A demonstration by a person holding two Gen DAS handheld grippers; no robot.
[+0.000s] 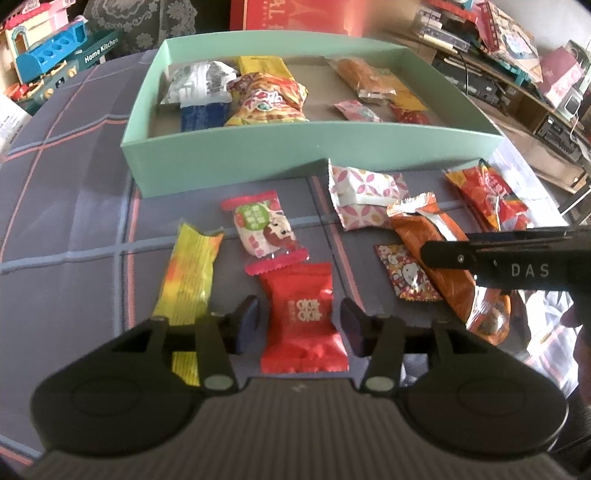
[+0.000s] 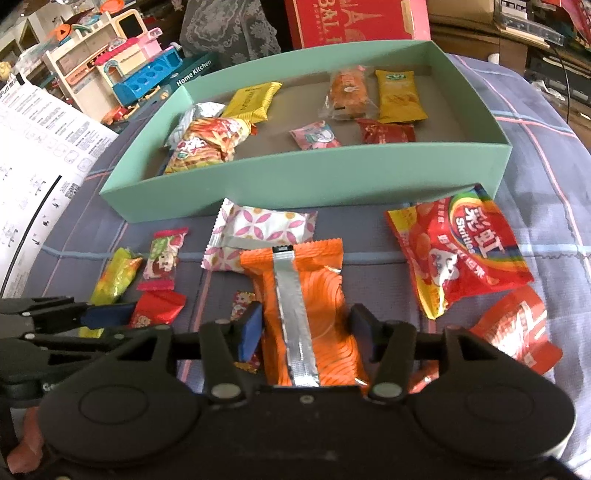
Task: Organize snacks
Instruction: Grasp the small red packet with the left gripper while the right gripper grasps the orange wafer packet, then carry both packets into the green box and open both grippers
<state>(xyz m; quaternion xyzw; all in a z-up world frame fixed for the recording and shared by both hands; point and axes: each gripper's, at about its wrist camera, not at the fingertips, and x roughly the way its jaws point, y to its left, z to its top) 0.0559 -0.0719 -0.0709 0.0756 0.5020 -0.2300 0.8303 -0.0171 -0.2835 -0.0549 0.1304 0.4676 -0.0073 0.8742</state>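
My left gripper [image 1: 299,323] is open over the plaid cloth, with a red packet [image 1: 303,295] lying flat between its blue pads. A yellow bar [image 1: 188,273] and a white-and-red candy [image 1: 266,229] lie just beyond it. My right gripper [image 2: 306,326] is open too, its pads flanking an orange packet [image 2: 317,288] with a silver seam; whether they touch the packet is unclear. A pink flowered packet [image 2: 258,229], a Skittles bag [image 2: 469,251] and a red bag [image 2: 513,325] lie near it. The green box [image 2: 295,181] behind holds several snacks.
A small Hello Kitty packet [image 1: 402,273] lies beside the orange one. Toy kitchen sets [image 2: 129,74] and a printed sheet [image 2: 37,147] stand at the left, a red carton [image 2: 354,18] behind the box, and cluttered shelves [image 1: 535,74] at the right.
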